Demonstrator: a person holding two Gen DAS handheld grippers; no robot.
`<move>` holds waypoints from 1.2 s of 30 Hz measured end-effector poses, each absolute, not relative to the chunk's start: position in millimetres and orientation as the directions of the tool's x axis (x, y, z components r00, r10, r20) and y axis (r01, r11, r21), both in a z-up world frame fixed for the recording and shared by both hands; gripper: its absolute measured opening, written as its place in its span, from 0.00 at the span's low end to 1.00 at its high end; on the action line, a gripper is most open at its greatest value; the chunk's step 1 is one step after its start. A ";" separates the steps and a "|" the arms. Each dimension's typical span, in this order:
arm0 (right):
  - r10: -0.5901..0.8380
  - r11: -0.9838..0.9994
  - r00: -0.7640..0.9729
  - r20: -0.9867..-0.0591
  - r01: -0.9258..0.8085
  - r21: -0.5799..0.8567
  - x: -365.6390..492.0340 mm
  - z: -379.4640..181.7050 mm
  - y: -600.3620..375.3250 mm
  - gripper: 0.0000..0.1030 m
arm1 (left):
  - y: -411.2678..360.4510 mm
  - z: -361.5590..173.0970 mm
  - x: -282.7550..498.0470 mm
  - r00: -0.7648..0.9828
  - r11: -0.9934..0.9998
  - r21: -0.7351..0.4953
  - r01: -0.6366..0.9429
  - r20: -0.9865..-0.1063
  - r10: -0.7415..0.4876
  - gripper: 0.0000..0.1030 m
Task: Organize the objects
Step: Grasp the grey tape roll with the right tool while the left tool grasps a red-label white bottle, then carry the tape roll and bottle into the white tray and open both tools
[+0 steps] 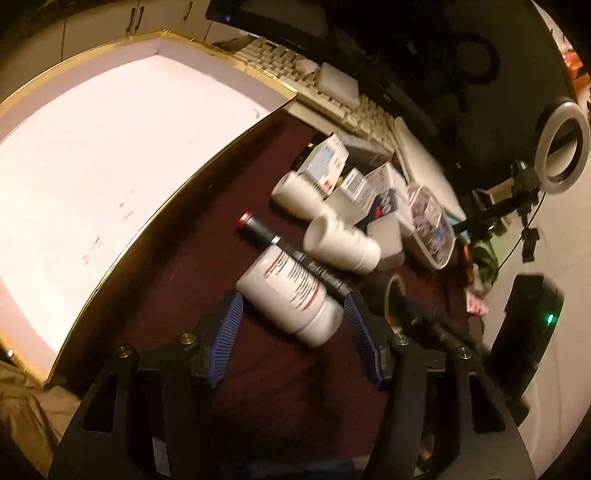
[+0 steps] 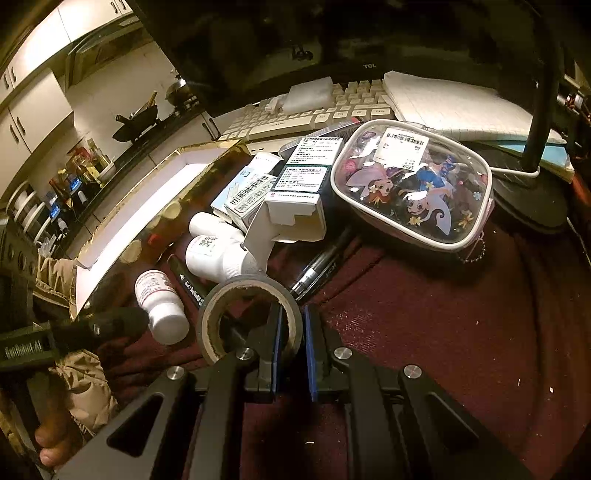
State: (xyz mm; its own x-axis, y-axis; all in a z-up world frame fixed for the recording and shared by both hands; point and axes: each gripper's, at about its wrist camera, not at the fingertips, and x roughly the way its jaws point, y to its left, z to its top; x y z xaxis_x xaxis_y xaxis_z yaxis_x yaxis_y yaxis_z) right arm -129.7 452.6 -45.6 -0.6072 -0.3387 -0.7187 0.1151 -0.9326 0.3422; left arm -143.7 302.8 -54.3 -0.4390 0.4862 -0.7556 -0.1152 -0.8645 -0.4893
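My left gripper (image 1: 293,301) is open around a white pill bottle (image 1: 288,291) with a red-striped label, lying on the dark red cloth; whether the pads touch it I cannot tell. The same bottle shows in the right wrist view (image 2: 160,306). My right gripper (image 2: 291,325) is shut on the wall of a grey tape roll (image 2: 251,317), one finger inside the ring. Two more white bottles (image 1: 341,243) and several medicine boxes (image 2: 303,184) lie in a pile beyond. A gold-edged white box (image 1: 110,147) sits open to the left.
A black marker (image 1: 258,232) with a red end lies under the bottle. A black pen (image 2: 317,269), a clear cartoon pouch (image 2: 413,192), a keyboard (image 2: 295,114), a notepad (image 2: 461,107), a monitor (image 2: 332,33) and a ring light (image 1: 561,147) crowd the back.
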 end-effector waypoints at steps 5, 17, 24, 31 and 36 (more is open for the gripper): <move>-0.336 -0.934 -0.609 -0.719 0.115 0.339 -128.6 -45.7 451.6 0.10 | 306.7 -45.1 -147.7 -0.481 -0.880 -0.462 -0.110 -0.750 0.454 0.45; -0.334 -0.936 -0.610 -0.719 0.124 0.330 -125.9 -45.2 450.2 0.10 | 310.7 -42.3 -125.5 -0.493 -0.926 -0.322 -0.195 -0.784 0.376 0.34; -0.353 -0.927 -0.595 -0.722 0.120 0.354 -123.0 -42.3 451.8 0.09 | 290.0 -16.9 -95.1 -0.586 -0.938 -0.298 -0.179 -0.733 0.345 0.34; -0.373 -0.916 -0.651 -0.661 0.147 0.373 -94.8 -1.7 445.7 0.09 | 239.4 10.6 -62.3 -0.646 -0.920 -0.380 -0.097 -0.679 0.348 0.34; -0.394 -0.905 -0.680 -0.618 0.170 0.390 -73.6 18.1 437.4 0.09 | 214.7 25.5 -40.2 -0.676 -0.906 -0.414 -0.091 -0.642 0.362 0.34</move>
State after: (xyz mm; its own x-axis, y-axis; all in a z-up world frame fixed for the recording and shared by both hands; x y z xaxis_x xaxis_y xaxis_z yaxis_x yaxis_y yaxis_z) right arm -73.6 437.4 18.1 -0.6803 -0.3937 -0.6182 0.1699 -0.9052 0.3895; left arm -40.2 214.7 25.5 -0.6764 0.3617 -0.6416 -0.0914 -0.9056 -0.4142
